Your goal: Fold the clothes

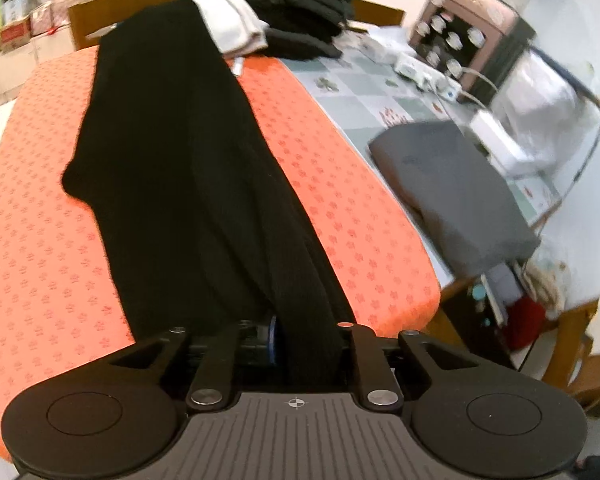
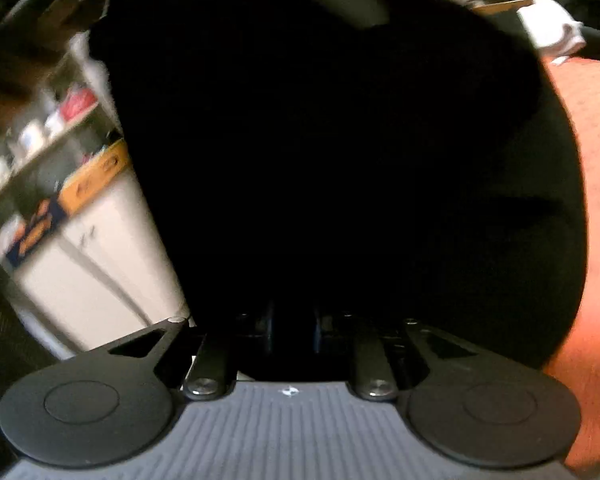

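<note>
A long black ribbed garment (image 1: 172, 152) lies stretched lengthwise along an orange patterned mat (image 1: 40, 260) on the table. My left gripper (image 1: 296, 340) is shut on the near end of this garment, and the cloth hides its fingertips. In the right wrist view the same black garment (image 2: 340, 160) fills most of the picture and hangs over my right gripper (image 2: 296, 332), which is shut on the cloth. The orange mat (image 2: 596, 200) shows at the right edge there.
Folded white cloth (image 1: 236, 24) and a pile of dark clothes (image 1: 300, 8) sit at the mat's far end. A grey pad (image 1: 452, 184), a power strip (image 1: 428, 72) and a pink appliance (image 1: 468, 36) stand on the checked tablecloth to the right. Wooden chairs surround the table. White cabinets (image 2: 80, 260) are at left.
</note>
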